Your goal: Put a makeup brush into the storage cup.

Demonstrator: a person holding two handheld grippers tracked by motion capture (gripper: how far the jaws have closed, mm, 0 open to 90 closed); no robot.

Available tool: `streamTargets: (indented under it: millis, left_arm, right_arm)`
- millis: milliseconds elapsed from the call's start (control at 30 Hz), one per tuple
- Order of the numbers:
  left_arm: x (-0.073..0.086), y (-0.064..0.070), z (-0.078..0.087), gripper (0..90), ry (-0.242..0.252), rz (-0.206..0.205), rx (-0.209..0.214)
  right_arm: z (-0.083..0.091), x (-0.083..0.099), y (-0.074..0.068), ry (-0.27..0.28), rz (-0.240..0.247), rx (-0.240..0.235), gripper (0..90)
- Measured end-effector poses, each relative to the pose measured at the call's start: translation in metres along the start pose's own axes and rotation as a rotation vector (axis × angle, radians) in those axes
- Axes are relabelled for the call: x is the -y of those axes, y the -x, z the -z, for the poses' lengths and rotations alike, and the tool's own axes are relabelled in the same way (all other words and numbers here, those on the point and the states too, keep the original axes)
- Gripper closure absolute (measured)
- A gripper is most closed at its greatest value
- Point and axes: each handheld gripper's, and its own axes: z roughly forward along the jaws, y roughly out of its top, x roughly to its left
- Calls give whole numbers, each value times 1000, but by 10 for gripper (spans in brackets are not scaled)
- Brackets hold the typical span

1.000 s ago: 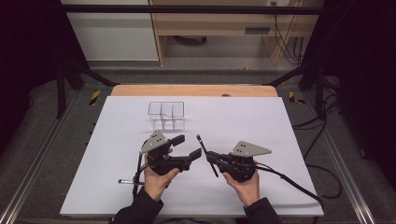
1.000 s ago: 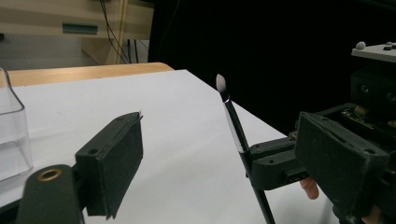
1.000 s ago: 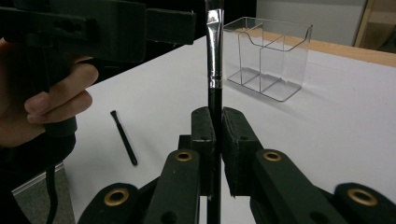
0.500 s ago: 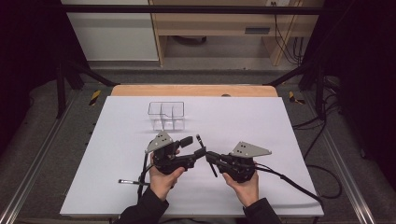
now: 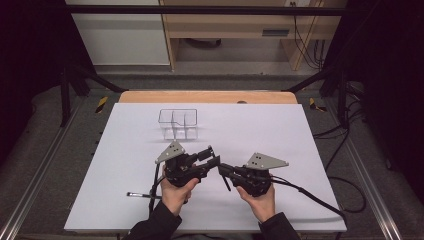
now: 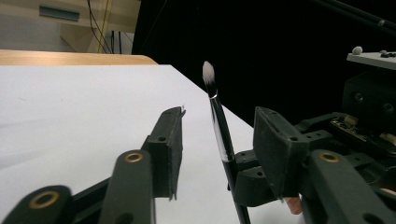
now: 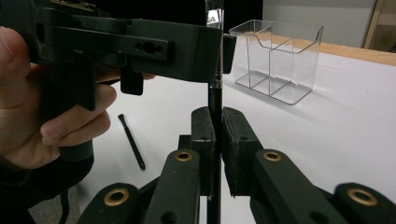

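On the left of the white tabletop [image 5: 300, 150], a second brush [image 5: 137, 194] lies flat, not yet picked up. The left tongs [image 6: 219, 144] stand wide open around the makeup brush [image 6: 218, 126], touching nothing. That brush is clamped low on its handle by the closed right tongs [image 7: 218, 135], in mid-air near the front edge. Its long axis runs near upright in both gripper views, white tuft up. Judging by this, a handover is under way; the clear organizer [image 5: 178, 123], farther back, looks empty.
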Motion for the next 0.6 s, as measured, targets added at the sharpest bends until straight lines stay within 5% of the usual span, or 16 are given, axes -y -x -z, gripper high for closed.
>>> streamTargets:
  millis: [600]
  left_arm:
    - [2, 2, -1, 753, -3, 40, 3]
  right_arm:
    - [-1, 0, 0, 5, -4, -13, 839]
